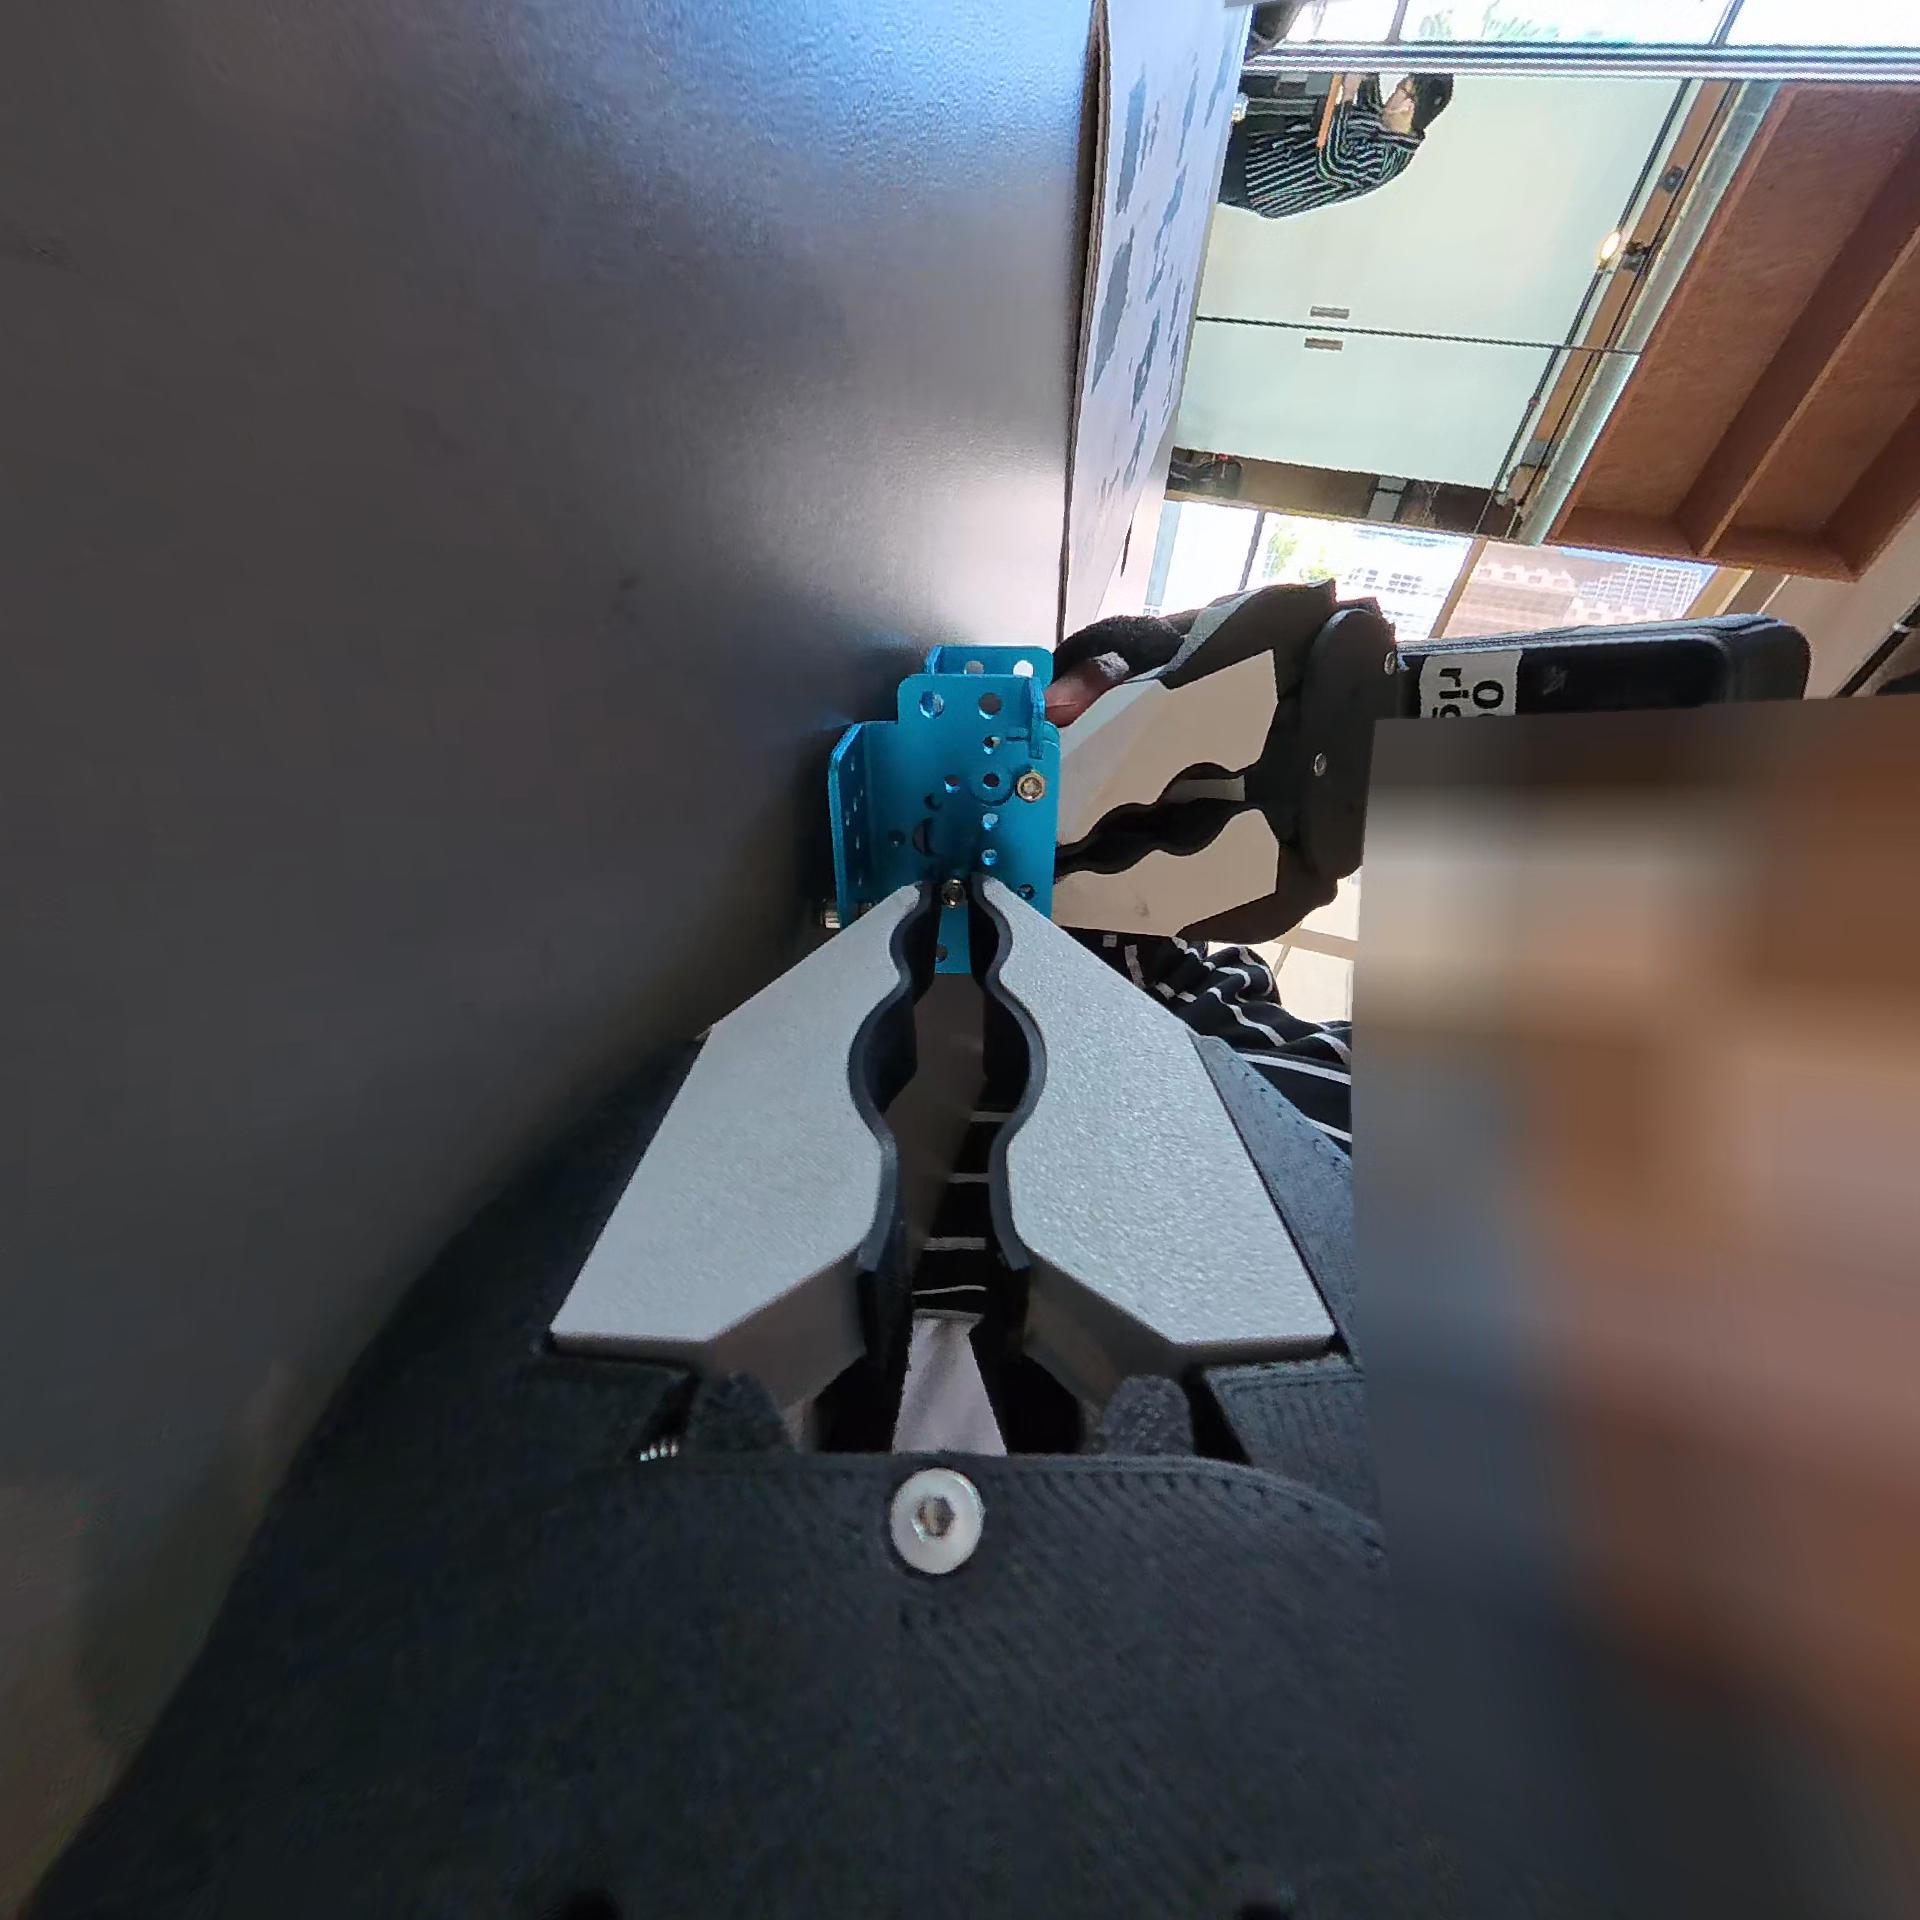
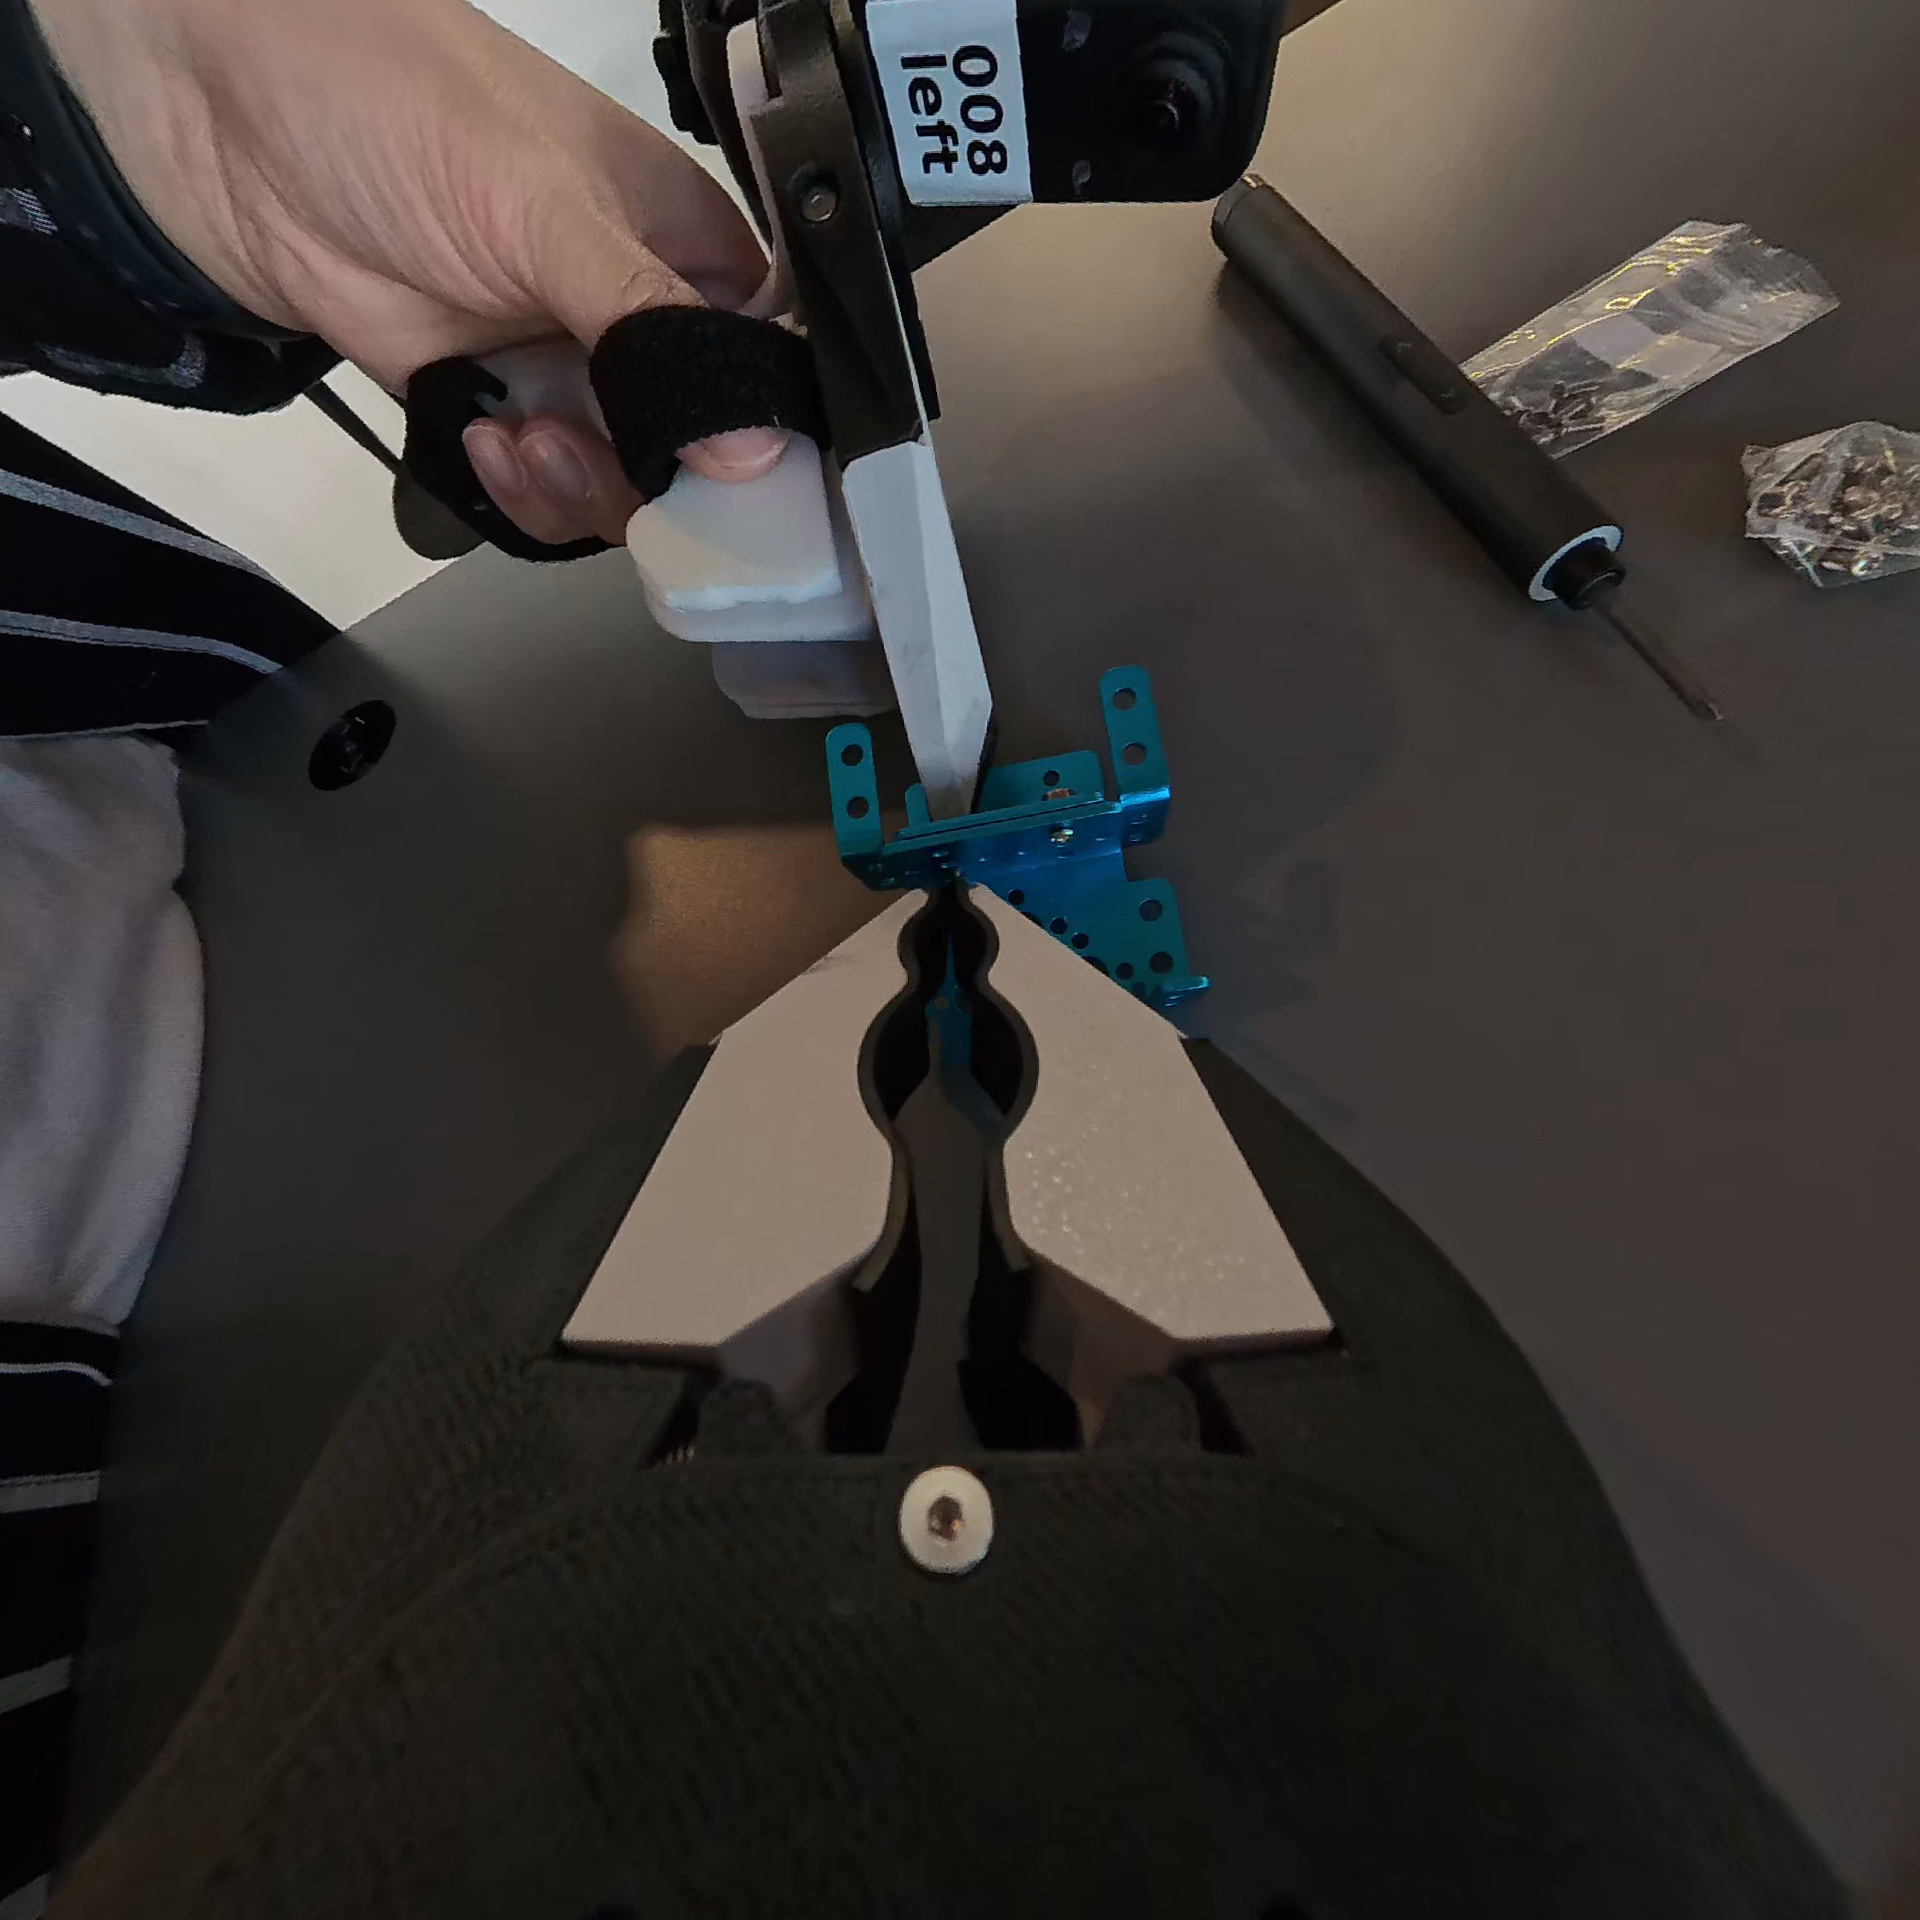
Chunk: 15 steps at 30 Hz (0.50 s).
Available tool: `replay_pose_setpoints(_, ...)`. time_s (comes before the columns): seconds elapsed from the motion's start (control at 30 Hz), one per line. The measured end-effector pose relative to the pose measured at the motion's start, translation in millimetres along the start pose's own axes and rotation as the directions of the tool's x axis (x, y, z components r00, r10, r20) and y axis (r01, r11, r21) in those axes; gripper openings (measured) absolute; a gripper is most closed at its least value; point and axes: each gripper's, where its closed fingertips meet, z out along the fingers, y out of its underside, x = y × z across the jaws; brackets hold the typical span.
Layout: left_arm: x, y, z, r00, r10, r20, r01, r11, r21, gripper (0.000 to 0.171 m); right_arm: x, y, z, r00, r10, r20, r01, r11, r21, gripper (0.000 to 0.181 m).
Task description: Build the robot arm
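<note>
A blue metal bracket assembly [image 1: 951, 800] with many holes and small screws sits on the dark table [image 1: 468, 520]. My left gripper [image 1: 953, 891] is shut on its near edge. In the right wrist view the same blue bracket assembly [image 2: 1049, 852] is held from two sides: my right gripper [image 2: 951, 894] is shut on one of its plates, which runs back between the fingers, and the left gripper [image 2: 951, 774] comes down from above onto its top edge, held by a hand [image 2: 416, 229]. In the left wrist view the right gripper [image 1: 1070, 847] sits just right of the bracket.
A dark electric screwdriver [image 2: 1423, 384] lies on the table [image 2: 1558, 935] at the upper right. Beside it lie two clear bags of small screws [image 2: 1652, 322] [image 2: 1839, 499]. A black bolt head [image 2: 351, 744] sits in the table at left. A person [image 1: 1340, 145] stands far off. The grippers are tip to tip, or close to it.
</note>
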Motion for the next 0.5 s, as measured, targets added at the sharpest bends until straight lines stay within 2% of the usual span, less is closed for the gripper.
replay_pose_setpoints(0.5, 0.1, 1.2, 0.3, 0.999, 0.032, 0.001, -0.032, 0.999, -0.005, 0.004, -1.1, 0.8, 0.6, 1.000, -0.005, 0.007, 0.005, 1.000, -0.005, 0.000)
